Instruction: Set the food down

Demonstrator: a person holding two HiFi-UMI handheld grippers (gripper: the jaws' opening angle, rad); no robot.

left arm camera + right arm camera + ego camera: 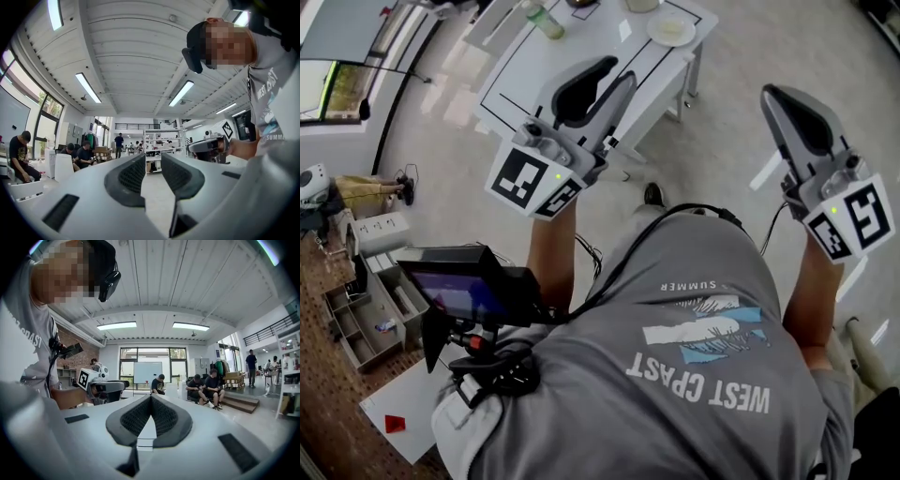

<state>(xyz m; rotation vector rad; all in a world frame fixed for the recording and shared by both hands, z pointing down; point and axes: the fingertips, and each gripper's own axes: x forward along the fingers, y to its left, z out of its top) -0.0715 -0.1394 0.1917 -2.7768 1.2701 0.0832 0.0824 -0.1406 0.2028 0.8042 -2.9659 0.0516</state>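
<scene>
Cut off by the head view's upper edge: the far end of the white worktop [581, 37] and a pale round thing [642, 4], seen only as a sliver. Too small and pale to name — the contents of the plate [671, 28]. Hidden beneath the left claw [619, 71] and the right claw [772, 97]: the holding hands, forearms alone visible. Too small to make out in the left gripper view — the goods on the far shelves [161, 140].

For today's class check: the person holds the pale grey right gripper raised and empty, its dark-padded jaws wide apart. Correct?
No: the pale grey right gripper is raised and empty, but its dark-padded jaws meet at the tips, as the right gripper view shows.
</scene>
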